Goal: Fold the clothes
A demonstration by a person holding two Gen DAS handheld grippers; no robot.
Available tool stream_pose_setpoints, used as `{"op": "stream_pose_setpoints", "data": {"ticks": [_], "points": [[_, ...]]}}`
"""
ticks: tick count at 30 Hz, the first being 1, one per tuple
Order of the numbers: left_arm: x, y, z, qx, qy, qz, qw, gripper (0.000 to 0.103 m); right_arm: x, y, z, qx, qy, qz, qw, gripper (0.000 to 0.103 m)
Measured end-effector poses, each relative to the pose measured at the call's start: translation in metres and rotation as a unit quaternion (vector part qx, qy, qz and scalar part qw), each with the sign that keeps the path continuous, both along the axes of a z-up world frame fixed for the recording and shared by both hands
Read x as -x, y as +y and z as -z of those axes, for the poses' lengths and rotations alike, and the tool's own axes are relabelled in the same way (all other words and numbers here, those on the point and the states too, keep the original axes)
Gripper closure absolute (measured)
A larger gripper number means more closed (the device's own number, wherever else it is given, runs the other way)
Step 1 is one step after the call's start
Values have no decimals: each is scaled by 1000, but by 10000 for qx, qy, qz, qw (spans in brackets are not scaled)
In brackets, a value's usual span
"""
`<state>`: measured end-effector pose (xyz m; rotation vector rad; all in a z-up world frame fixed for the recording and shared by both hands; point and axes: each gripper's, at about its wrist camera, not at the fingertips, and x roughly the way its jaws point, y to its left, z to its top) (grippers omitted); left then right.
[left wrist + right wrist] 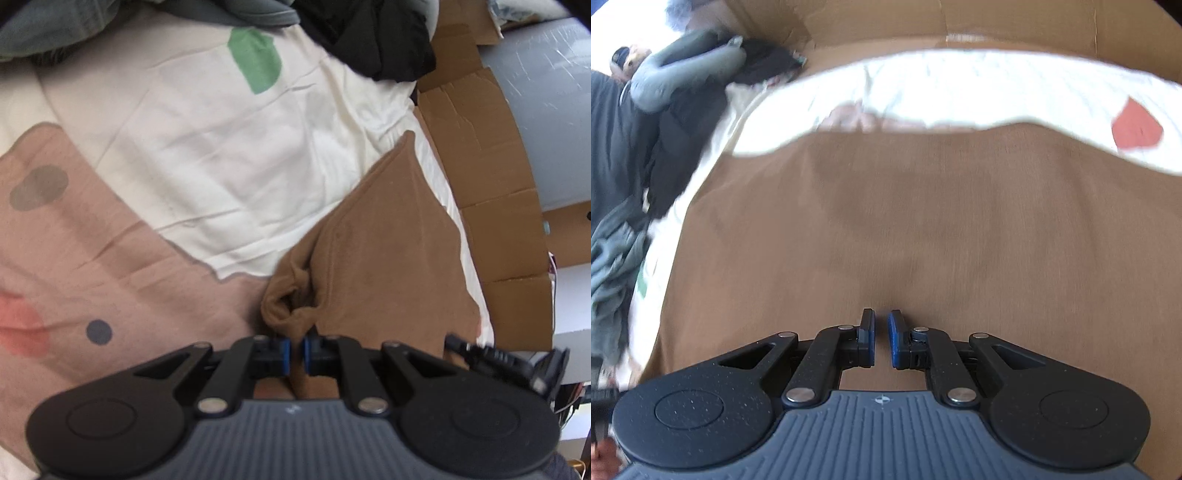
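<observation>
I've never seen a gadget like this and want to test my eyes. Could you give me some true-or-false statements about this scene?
1. The brown fabric garment lies on a cream printed bedsheet. True.
2. The jaws seen in the left view stand wide open. False: the left gripper has them nearly closed, with brown fabric bunched between them.
3. One printed patch on the sheet is blue and star-shaped. False: the green patch is a rounded block.
4. Brown cardboard panels stand beside the sheet. True.

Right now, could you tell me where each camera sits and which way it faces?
Left wrist: on the left gripper, angled down at the brown garment bunched between its pads, patterned sheet beyond.
Right wrist: on the right gripper, angled down over flat brown cloth, jaws nearly closed; a hand at the corner.
Shared: garment, sheet, cardboard.
</observation>
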<state>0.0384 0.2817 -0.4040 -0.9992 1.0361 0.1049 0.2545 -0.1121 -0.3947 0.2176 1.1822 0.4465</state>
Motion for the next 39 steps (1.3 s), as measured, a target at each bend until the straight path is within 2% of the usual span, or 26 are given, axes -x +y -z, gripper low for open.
{"op": "stream_pose_setpoints", "data": {"ticks": [5,19,25,29,30,33,39], "points": [[4,2,0,52,-30,14,10000,95,-33,4,7,-42,-345,169,9993,94],[3,3,8,151,-56,-119,9998,95,-81,9,2,137,-720,533,9959,94],[1,2,4,143,-4,-189,9997,95,-96,16,-8,244,-820,455,9953,93],[-3,0,-6,55,-131,-105,9998,95,-91,26,-26,401,-939,102,9947,93],[-4,0,-8,46,-169,-93,9998,95,-87,28,-32,441,-975,22,9943,91],[-3,0,-17,126,-337,-150,9992,95,-73,28,-50,452,-990,-55,9940,77],[-5,1,-35,371,-533,-312,9974,95,-36,34,-96,574,-1090,-290,9920,67]]}}
